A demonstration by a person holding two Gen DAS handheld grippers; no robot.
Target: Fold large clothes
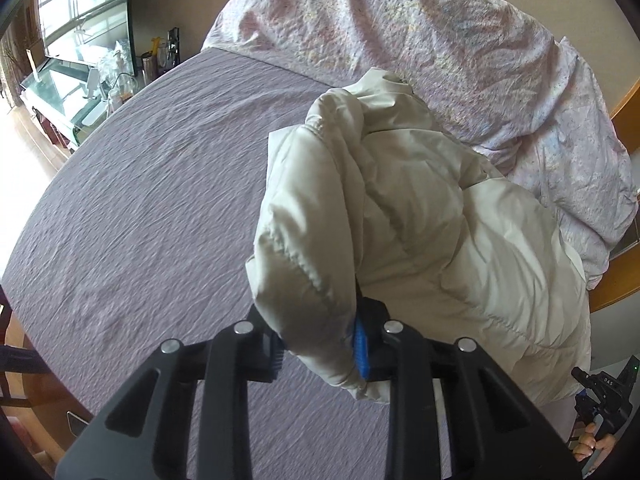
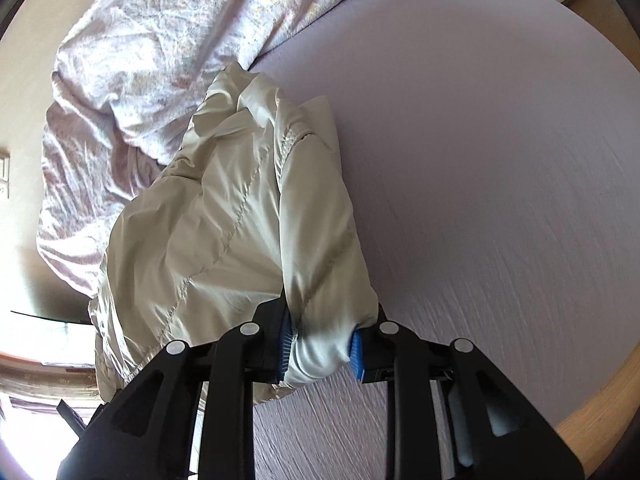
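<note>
Here, the cream puffer jacket hangs lifted above the lilac bed sheet, bunched between the two grippers, with its far end against the crumpled floral duvet. The left gripper has its jaws closed on a thick fold of sleeve or hem; the right gripper likewise has its jaws pinched on a padded edge of the jacket. Probable risks: the fabric looks slick and bulky, so a fold could slide out of either pair of jaws if the garment is swung or stretched; a lopsided hold could let the panels twist, leaving a crooked fold; and the far end may drag into the duvet and snag. In appearance, the jacket is off-white, quilted in stitched channels, glossy and wrinkled, with a collar or hood bunched at the far end. Beyond the bed lie a glass cabinet and the wooden bed frame.
</note>
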